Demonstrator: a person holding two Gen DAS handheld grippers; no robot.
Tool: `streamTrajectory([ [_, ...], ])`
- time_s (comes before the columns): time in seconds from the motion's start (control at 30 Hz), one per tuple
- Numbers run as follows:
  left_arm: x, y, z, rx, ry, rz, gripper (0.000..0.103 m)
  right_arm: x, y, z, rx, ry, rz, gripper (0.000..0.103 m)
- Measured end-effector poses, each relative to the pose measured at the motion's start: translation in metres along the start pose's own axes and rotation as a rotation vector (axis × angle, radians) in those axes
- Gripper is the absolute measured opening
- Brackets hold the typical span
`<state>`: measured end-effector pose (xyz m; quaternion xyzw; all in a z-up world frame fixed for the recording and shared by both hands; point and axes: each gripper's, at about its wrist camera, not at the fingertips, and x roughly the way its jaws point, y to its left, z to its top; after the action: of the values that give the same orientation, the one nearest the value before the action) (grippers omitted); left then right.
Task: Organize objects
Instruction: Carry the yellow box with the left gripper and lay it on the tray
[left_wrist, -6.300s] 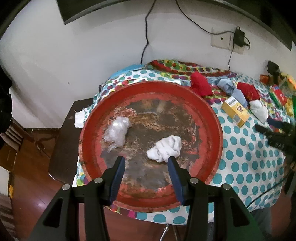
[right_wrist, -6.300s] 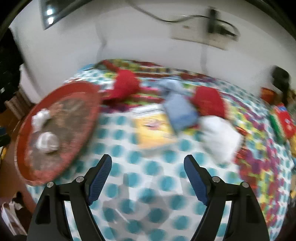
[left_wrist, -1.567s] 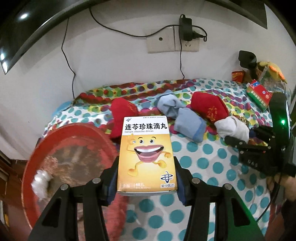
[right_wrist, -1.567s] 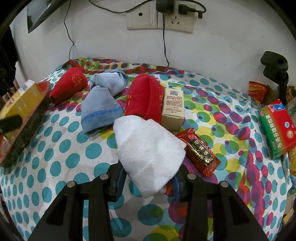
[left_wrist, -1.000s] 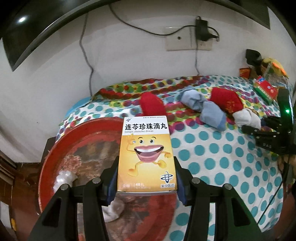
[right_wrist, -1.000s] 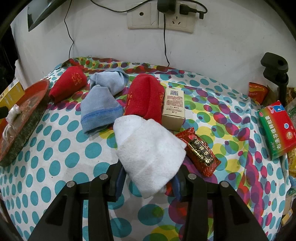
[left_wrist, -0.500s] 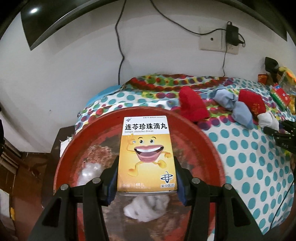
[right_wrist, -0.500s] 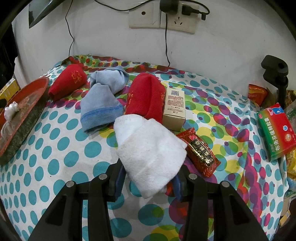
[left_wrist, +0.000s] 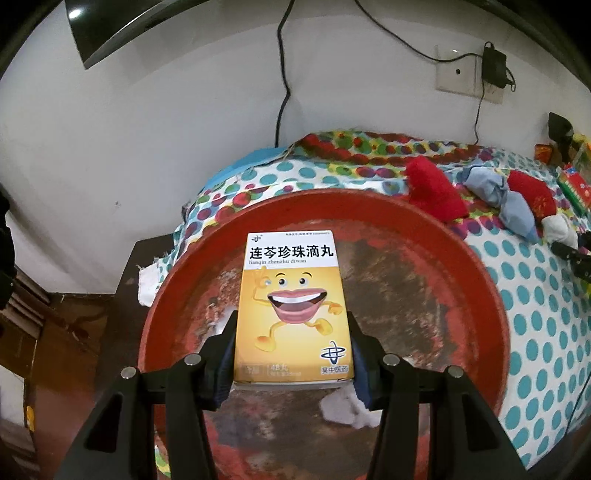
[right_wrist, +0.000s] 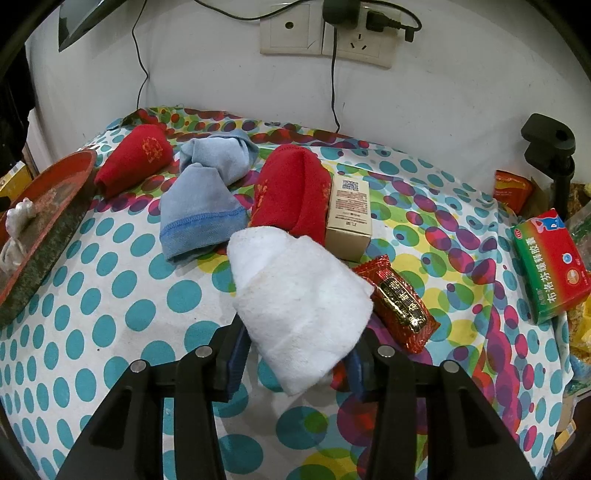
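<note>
Two grippers: left gripper (left_wrist: 291, 350) clamps yellow medicine box (left_wrist: 291, 310) above red tray (left_wrist: 480, 295); right gripper (right_wrist: 295, 354) grips white sock (right_wrist: 299, 302) on table's polka-dot cloth (right_wrist: 110, 295).

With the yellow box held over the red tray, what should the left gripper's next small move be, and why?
Probably lower the yellow box a little onto the bare part of the red tray and then let go. The left gripper grips it by both sides directly above the tray, and the white wad lies nearer the camera, so setting it down ahead avoids it.
</note>
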<state>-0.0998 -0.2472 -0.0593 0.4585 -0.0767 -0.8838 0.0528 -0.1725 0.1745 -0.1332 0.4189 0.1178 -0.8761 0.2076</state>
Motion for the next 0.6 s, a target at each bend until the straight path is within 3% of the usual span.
streamTrajectory([
  [0.6, 0.020, 0.032, -0.019, -0.004, 0.054, 0.018, 0.053, -0.007, -0.007, -0.009, -0.006, 0.000, -0.015, 0.043],
])
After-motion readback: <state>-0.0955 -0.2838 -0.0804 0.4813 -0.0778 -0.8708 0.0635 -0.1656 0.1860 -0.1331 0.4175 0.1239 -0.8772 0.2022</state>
